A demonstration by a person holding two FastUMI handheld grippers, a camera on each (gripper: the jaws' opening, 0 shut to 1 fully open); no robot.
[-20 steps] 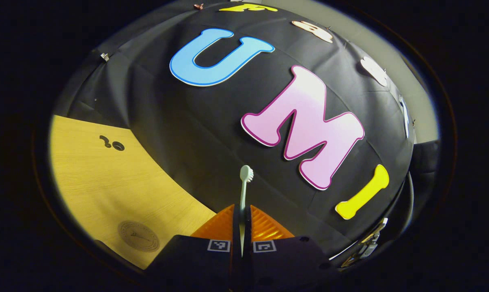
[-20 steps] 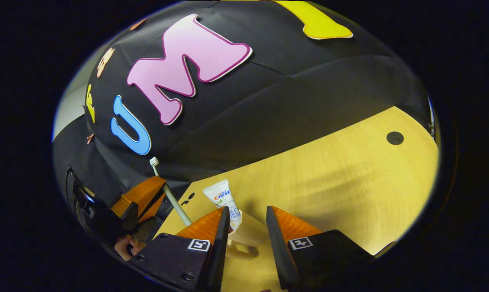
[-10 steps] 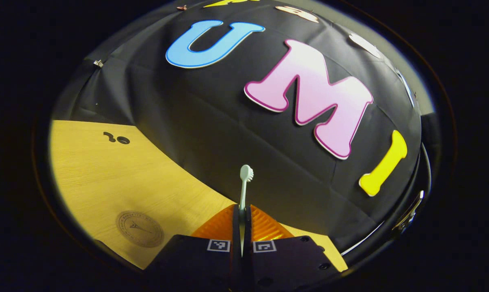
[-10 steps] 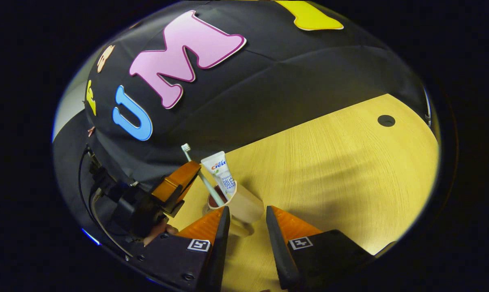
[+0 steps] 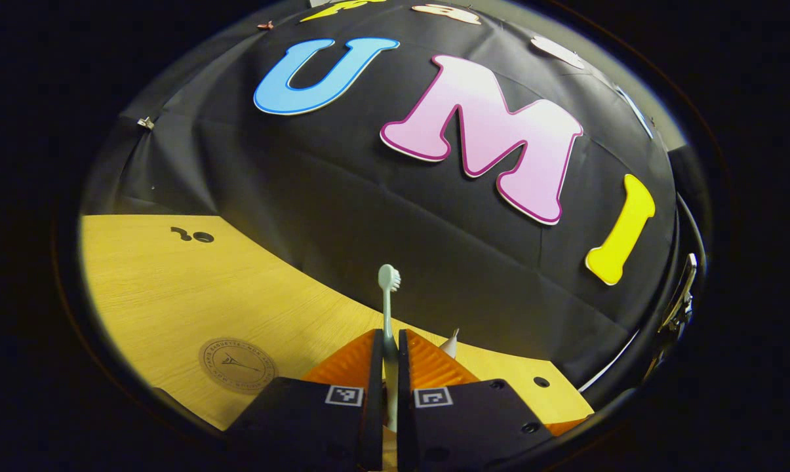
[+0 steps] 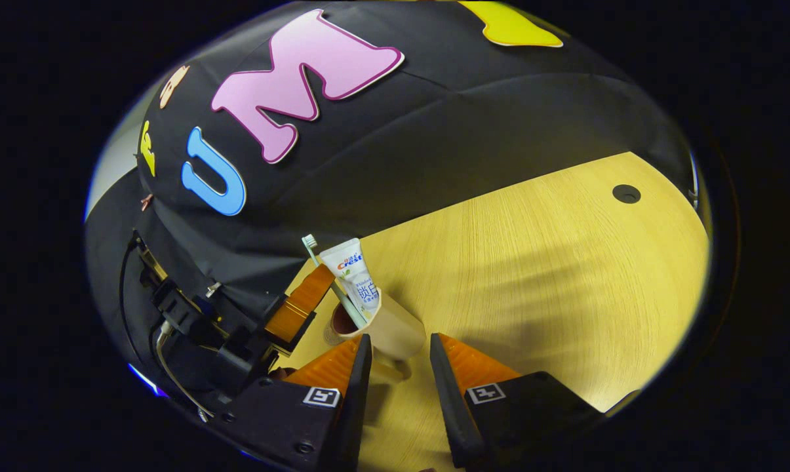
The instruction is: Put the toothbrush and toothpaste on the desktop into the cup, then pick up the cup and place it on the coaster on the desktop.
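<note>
A pale green toothbrush [image 5: 389, 278] stands upright between the fingers of my left gripper [image 5: 388, 335], which is shut on its handle. In the right gripper view the toothbrush [image 6: 311, 242] slants down into a cream cup [image 6: 398, 324], and the left gripper [image 6: 303, 298] holds it from the cup's left. A white toothpaste tube [image 6: 357, 278] stands in the cup too; its top corner [image 5: 451, 342] peeks over my left fingers. My right gripper [image 6: 399, 337] is open, and the cup's base sits just between its fingertips. A round brown coaster [image 5: 237, 365] lies on the wooden desktop [image 5: 172, 295].
The black cloth wall rises close behind the cup. The desktop [image 6: 552, 275] stretches bare to the right of the cup up to a dark round hole [image 6: 626, 193]. More small holes [image 5: 198, 236] sit far left near the wall.
My left gripper has come down and over with the toothbrush, so its handle end now sits in the cup beside the toothpaste. My right gripper drew back from the cup, then held still.
</note>
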